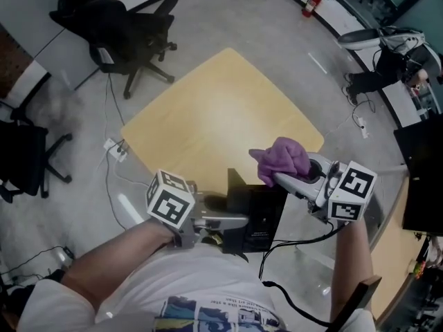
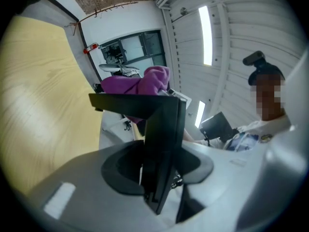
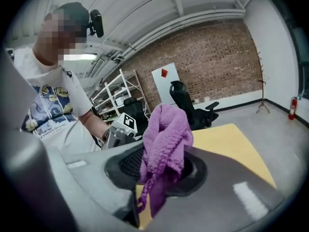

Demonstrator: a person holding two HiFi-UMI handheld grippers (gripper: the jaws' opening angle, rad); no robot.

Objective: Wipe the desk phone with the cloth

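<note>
The black desk phone [image 1: 257, 216] is held off the yellow table [image 1: 221, 109], close to the person's body. My left gripper [image 1: 234, 220] is shut on its left edge. In the left gripper view the phone's thin black body [image 2: 161, 139] stands on edge between the jaws of my left gripper [image 2: 157, 170]. A purple cloth [image 1: 282, 159] is bunched up in my right gripper [image 1: 278, 178], just above the phone's far right corner. In the right gripper view the cloth [image 3: 165, 141] stands up from between the jaws of my right gripper [image 3: 161, 180], pinched at its lower end.
A black cable [image 1: 294, 241] runs from the phone toward the person's body. Black office chairs [image 1: 135, 33] stand on the floor beyond the table, and another chair [image 1: 21, 161] stands at the left. A power strip [image 1: 114, 149] lies by the table's left corner.
</note>
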